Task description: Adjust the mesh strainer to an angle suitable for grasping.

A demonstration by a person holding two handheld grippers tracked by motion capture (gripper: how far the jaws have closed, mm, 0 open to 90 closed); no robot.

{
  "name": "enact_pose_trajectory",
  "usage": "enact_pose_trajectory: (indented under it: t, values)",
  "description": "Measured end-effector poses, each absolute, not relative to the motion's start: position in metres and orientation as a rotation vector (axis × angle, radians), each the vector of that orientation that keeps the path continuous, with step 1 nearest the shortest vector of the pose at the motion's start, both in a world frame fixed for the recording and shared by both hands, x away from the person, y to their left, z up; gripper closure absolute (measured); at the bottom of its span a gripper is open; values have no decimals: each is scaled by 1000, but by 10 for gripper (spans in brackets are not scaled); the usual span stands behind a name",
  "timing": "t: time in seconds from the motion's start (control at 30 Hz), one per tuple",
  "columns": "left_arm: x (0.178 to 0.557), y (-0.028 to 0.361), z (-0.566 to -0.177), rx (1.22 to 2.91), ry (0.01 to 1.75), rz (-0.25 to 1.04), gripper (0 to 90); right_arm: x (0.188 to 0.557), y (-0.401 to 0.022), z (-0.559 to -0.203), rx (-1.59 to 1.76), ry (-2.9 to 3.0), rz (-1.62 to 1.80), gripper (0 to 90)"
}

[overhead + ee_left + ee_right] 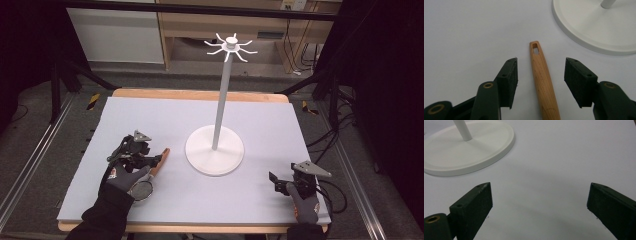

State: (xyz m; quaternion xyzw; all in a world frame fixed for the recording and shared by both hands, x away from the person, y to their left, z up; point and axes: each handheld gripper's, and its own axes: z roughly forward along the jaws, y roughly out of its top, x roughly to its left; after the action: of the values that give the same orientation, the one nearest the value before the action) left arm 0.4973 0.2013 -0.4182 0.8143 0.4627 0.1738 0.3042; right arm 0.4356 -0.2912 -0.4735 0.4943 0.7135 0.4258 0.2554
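A utensil lies on the grey mat, its wooden handle (pixel 161 159) ending in a slotted hole and its round metal-rimmed head (pixel 142 190) partly hidden by the gloved hand. My left gripper (pixel 154 159) is low over it. In the left gripper view the handle (pixel 544 85) runs up between the two jaws of this gripper (pixel 540 61), with a gap on each side, so the pads do not touch it. A white stand (pixel 215 150) with a tall pole and hooks on top (pixel 231 46) occupies the mat's centre. My right gripper (pixel 278 183) rests at the front right, open and empty (pixel 539 187).
The stand's round base (pixel 594 27) lies just beyond and to the right of the handle tip, and up and to the left of the right gripper's jaws (pixel 469 150). The grey mat (pixel 150 115) covers a wooden table; black frame legs and cables stand around it.
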Motion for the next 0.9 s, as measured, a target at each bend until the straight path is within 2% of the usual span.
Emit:
enact_pose_trajectory:
  t: [0.9]
  values:
    - [511,185,-450,2252,1271,420,514,437,-290,-476,1347,1964,1142,66]
